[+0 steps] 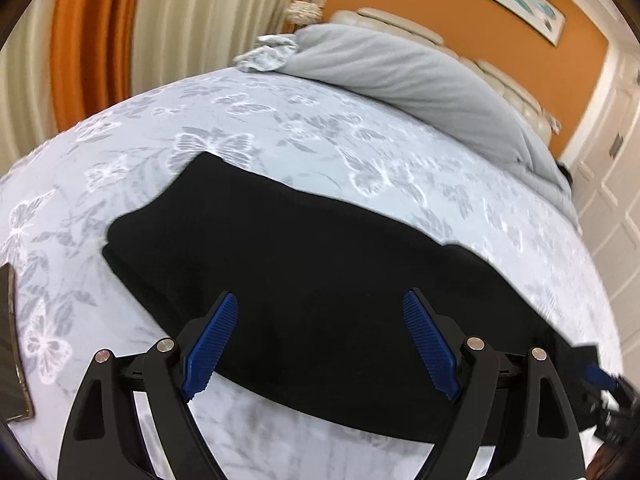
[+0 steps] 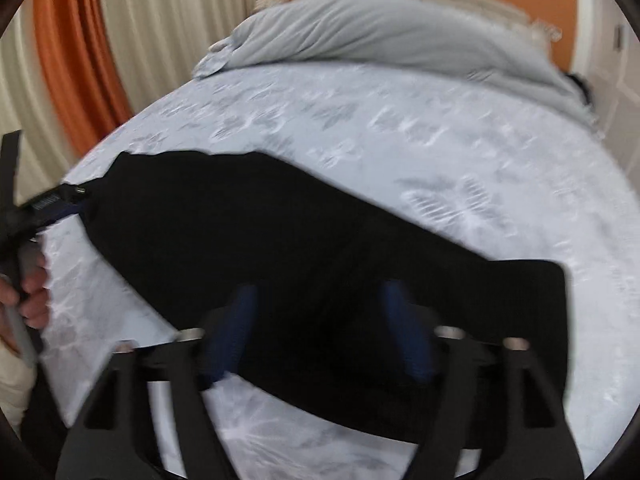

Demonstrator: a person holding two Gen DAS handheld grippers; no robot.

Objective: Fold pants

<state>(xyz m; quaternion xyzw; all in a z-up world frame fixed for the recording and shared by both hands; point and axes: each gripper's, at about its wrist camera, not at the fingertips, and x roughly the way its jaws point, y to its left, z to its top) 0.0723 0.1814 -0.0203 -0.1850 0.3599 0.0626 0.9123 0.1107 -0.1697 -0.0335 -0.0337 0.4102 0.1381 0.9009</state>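
Observation:
Black pants (image 1: 304,264) lie folded in a long band across the bed (image 1: 120,152), also in the right wrist view (image 2: 280,240). My left gripper (image 1: 320,300) is open above the pants' near edge, with nothing between its blue pads (image 1: 212,344). My right gripper (image 2: 320,292) is open and empty over the pants near their right end; this view is blurred. The left gripper also shows at the left edge of the right wrist view (image 2: 60,200), next to the pants' left end. A bit of the right gripper (image 1: 600,380) shows at the lower right of the left wrist view.
The bed has a pale blue butterfly-print sheet (image 2: 440,140). A grey duvet (image 1: 420,80) is bunched at the headboard. Orange and cream curtains (image 1: 100,40) hang at the left, white doors (image 1: 608,200) at the right. A dark framed object (image 1: 8,340) sits at the left edge.

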